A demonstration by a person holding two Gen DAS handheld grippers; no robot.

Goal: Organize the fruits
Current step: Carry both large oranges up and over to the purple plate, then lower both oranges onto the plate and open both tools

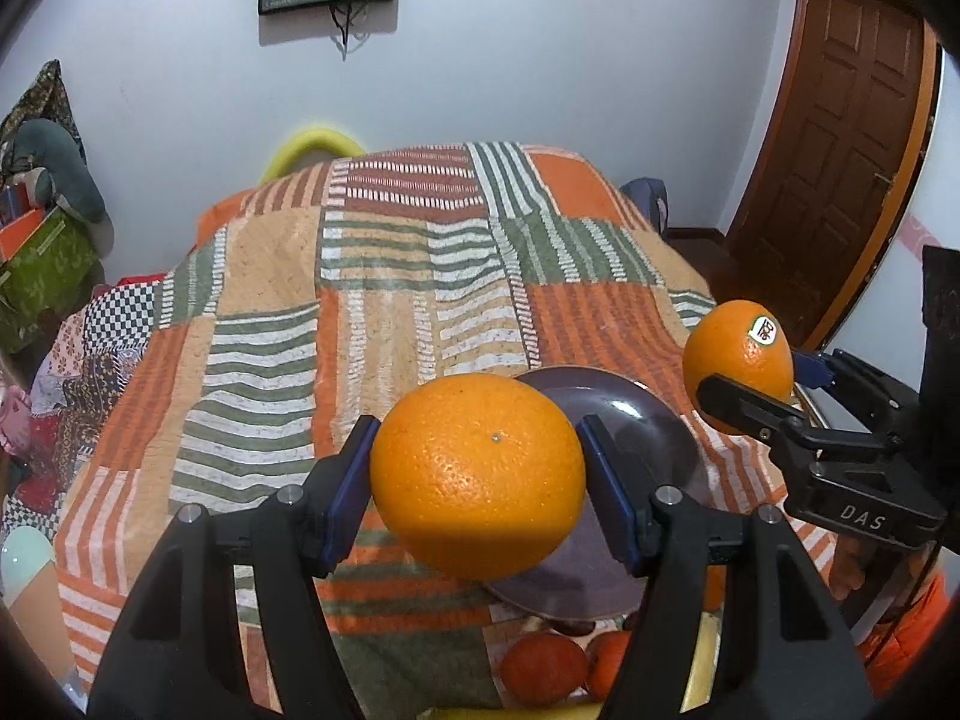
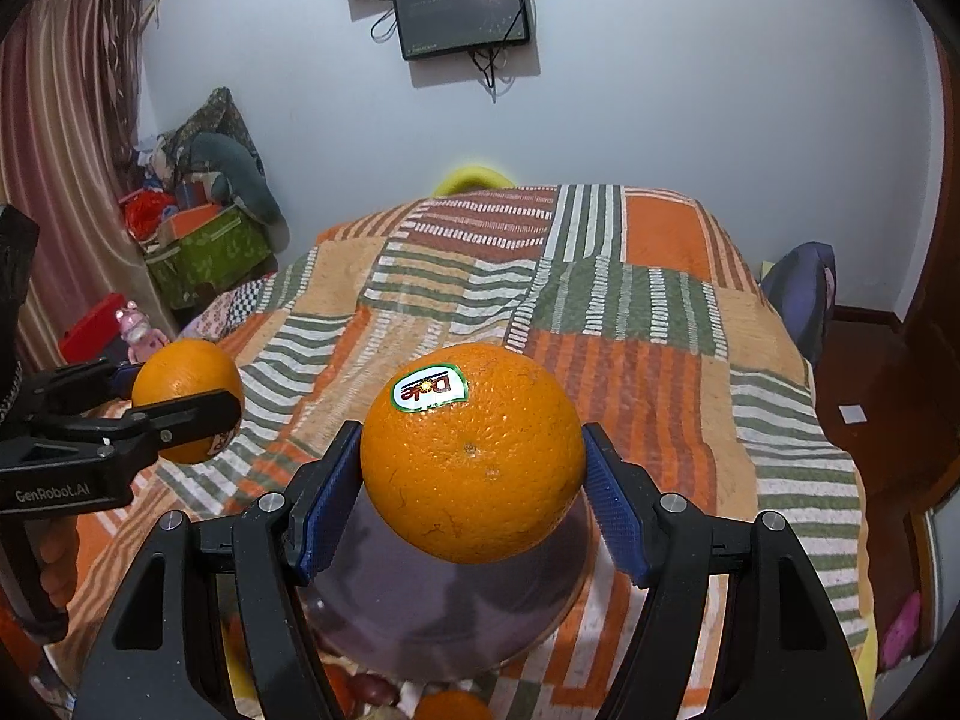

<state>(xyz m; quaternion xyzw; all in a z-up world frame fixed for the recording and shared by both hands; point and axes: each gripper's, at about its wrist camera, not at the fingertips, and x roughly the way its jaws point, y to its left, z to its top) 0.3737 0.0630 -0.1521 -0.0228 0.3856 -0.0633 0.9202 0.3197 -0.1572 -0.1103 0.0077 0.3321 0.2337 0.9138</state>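
A bed covered by a striped patchwork quilt [image 1: 384, 276] fills both views. A purple plate [image 1: 636, 414] is seen near the quilt's near edge, toward its right side. Above the plate, a plain orange [image 1: 477, 474] is clamped between the pads of the left gripper [image 1: 477, 480], and a stickered orange [image 2: 472, 459] is clamped likewise by the right gripper [image 2: 474, 474]. Smaller fruits [image 1: 543, 666] lie at the near edge.

— Where are we tonight?
— A home bedroom: straight ahead of the tool, a bed under a patchwork striped quilt [image 2: 600, 324].
— And beyond?
— Wall-mounted screen [image 2: 462, 12], curtains [image 2: 66, 138] far left, panelled wooden door [image 1: 840, 138] right, clutter-filled green box [image 2: 210, 252].
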